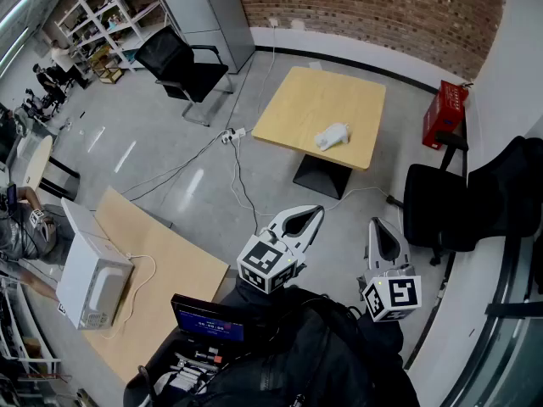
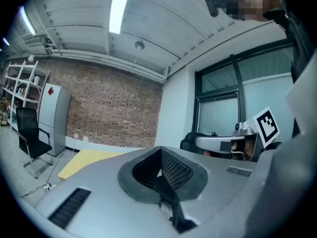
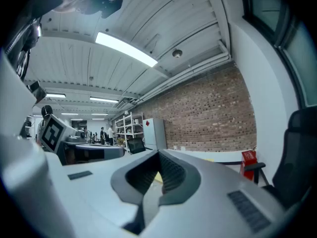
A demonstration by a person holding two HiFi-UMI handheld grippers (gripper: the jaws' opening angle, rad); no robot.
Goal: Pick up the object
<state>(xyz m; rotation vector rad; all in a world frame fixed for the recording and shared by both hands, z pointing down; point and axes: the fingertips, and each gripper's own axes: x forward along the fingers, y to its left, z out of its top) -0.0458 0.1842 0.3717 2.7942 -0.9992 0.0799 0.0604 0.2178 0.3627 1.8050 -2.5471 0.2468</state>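
Two grippers: left gripper [image 1: 314, 214] and right gripper [image 1: 377, 227], smooth pale-grey moulded shells with dark ribbed pads, held side by side at the near edge, each carrying a cube of square black-and-white markers.
Left gripper state: jaws pressed together, nothing between them.
Right gripper state: jaws closed tight, also empty.
Object: white lump [image 1: 333, 136], soft and crumpled in look, lying on the far desk [image 1: 305, 91] toward its near right corner, well apart from both grippers.
Desk: square top of smooth pale wood on a black pedestal foot, standing on a glossy grey floor [image 1: 170, 142].
Surroundings: rough red-brown brick wall [image 1: 373, 7] at the far side; red case [image 1: 447, 113] by the right wall; black padded chair [image 1: 441, 202] at right; boxy white microwave [image 1: 93, 282] on a second desk [image 1: 170, 265] of pale wood, near left.
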